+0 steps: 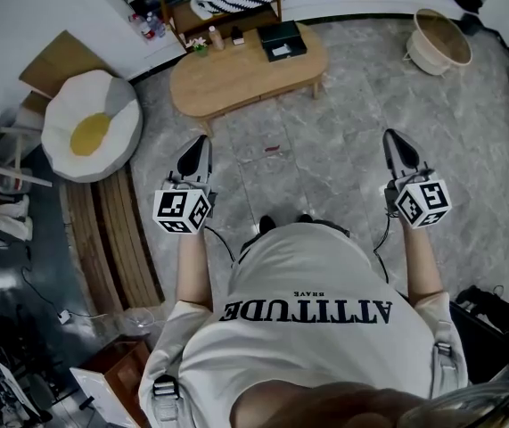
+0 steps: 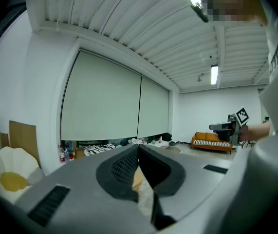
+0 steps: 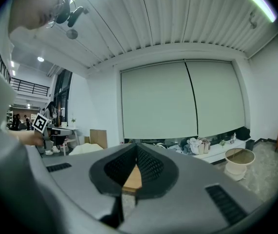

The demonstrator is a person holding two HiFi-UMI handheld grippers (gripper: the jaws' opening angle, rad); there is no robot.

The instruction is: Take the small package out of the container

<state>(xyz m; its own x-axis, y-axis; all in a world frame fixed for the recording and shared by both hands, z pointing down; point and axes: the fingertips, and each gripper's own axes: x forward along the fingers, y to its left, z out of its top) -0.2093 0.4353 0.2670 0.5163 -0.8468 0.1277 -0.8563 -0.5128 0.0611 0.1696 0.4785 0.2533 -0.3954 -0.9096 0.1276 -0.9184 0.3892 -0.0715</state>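
Black container (image 1: 283,40) sits on the wooden table (image 1: 236,83), well ahead, small white package (image 1: 278,51) in it, detail too small; left gripper (image 1: 201,143) and right gripper (image 1: 389,137) both pressed together, empty.

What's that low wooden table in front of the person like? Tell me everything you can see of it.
The low table looks like light, plain wood: a long top with rounded ends on short legs. It stands on the grey stone-look floor ahead of the person, slanted across the head view. On its top sit a black box near one end and two small bottle-like items toward the other.
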